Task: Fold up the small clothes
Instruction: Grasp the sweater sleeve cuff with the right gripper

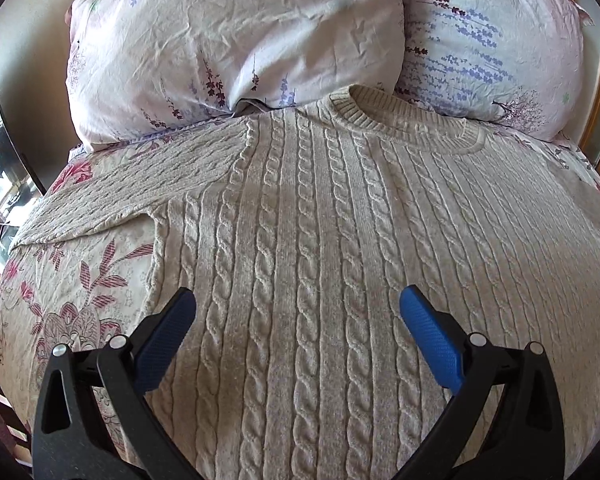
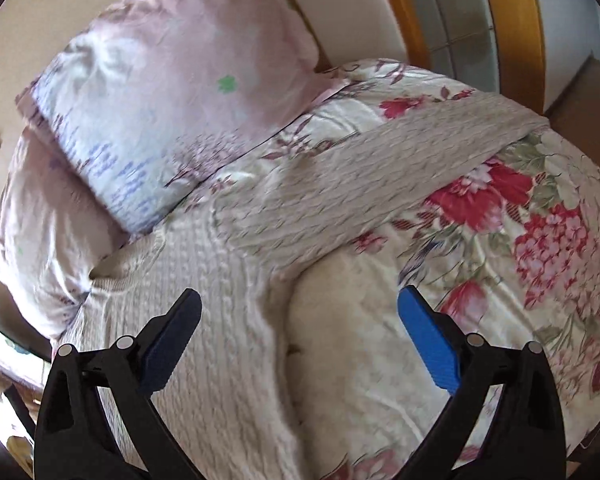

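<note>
A cream cable-knit sweater (image 1: 340,220) lies flat, front up, on the floral bedspread (image 1: 80,280), its collar (image 1: 400,120) toward the pillows. Its left sleeve (image 1: 112,196) stretches out to the left. My left gripper (image 1: 298,300) is open and empty, hovering over the sweater's lower body. In the right wrist view the sweater's body (image 2: 204,300) is at lower left and its right sleeve (image 2: 380,168) stretches up and right across the bedspread (image 2: 520,240). My right gripper (image 2: 300,300) is open and empty above the sweater's right side edge near the armpit.
Two floral pillows (image 1: 228,48) (image 1: 488,40) lean at the head of the bed behind the collar. A wooden frame (image 2: 508,20) stands past the bed's right edge. A dark-framed window or mirror (image 1: 4,140) is at the far left.
</note>
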The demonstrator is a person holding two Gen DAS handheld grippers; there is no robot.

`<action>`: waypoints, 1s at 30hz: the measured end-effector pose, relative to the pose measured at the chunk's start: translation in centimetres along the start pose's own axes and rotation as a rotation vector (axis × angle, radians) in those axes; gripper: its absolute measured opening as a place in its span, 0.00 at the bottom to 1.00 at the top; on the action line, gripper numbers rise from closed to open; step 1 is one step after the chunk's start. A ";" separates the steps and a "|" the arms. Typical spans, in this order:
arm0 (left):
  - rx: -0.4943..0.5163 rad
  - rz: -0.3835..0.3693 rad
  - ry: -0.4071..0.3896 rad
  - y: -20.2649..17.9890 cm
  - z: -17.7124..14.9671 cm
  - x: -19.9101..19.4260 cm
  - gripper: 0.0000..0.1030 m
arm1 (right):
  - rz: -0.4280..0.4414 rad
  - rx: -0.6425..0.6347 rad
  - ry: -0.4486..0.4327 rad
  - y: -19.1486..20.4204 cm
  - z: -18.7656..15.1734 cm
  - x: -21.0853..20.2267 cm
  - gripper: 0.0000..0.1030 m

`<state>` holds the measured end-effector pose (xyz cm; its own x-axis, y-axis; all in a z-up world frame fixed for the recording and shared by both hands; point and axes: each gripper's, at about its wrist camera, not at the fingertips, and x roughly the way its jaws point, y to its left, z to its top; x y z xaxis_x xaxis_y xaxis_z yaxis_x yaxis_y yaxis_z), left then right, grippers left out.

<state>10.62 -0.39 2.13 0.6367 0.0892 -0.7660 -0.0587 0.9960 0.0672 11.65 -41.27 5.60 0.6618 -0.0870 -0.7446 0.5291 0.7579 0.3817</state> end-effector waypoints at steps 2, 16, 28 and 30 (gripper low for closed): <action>-0.009 -0.008 0.032 0.2 -0.1 0.9 0.98 | -0.010 0.056 -0.005 -1.5 1.3 0.8 0.84; -0.036 -0.036 0.093 0.6 -0.2 2.3 0.98 | -0.027 0.375 -0.027 -7.5 4.2 4.3 0.60; -0.034 -0.034 0.093 0.6 -0.2 2.4 0.98 | -0.093 0.354 -0.124 -8.4 4.8 5.0 0.34; -0.034 -0.034 0.093 0.6 -0.2 2.4 0.98 | -0.085 0.369 -0.122 -9.0 4.8 5.4 0.20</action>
<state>11.96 0.40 0.20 0.5644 0.0532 -0.8238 -0.0656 0.9977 0.0195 13.01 -51.63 0.78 0.6537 -0.2326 -0.7201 0.7256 0.4630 0.5091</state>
